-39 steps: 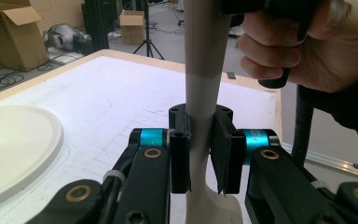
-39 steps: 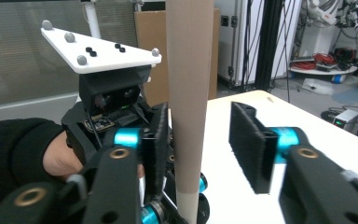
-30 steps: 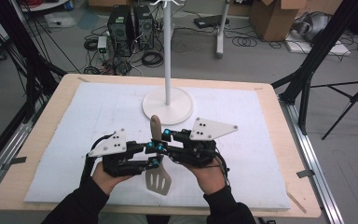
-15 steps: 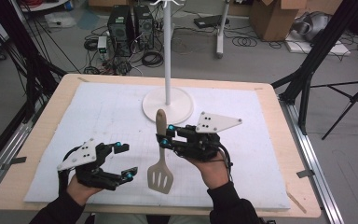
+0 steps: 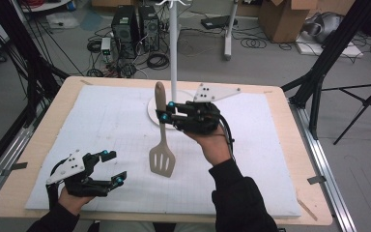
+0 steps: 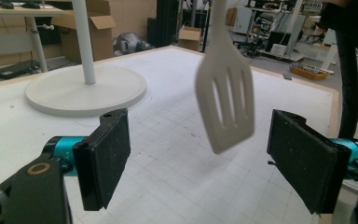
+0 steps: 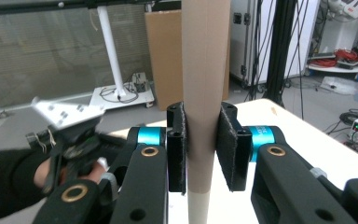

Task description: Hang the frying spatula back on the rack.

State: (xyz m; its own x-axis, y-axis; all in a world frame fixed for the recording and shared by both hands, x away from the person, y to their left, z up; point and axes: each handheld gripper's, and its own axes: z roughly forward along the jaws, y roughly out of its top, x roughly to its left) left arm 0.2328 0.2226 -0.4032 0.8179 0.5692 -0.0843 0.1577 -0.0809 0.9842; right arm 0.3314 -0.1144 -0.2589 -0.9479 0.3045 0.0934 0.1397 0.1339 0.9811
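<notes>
Now the right gripper [image 5: 166,110] holds the spatula [image 5: 162,155] higher above the white mat [image 5: 111,121] than before, jaws clamped on its handle. Meanwhile, the left gripper [image 5: 115,166] sits lower-left, jaws wide and empty. Its handle top is cut off in the right gripper view.

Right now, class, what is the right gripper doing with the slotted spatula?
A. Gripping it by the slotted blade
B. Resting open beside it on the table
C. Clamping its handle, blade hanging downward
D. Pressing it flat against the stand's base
C: the right gripper has its jaws closed on the handle of the slotted spatula, whose blade hangs below, while the left gripper sits open and apart.
</notes>
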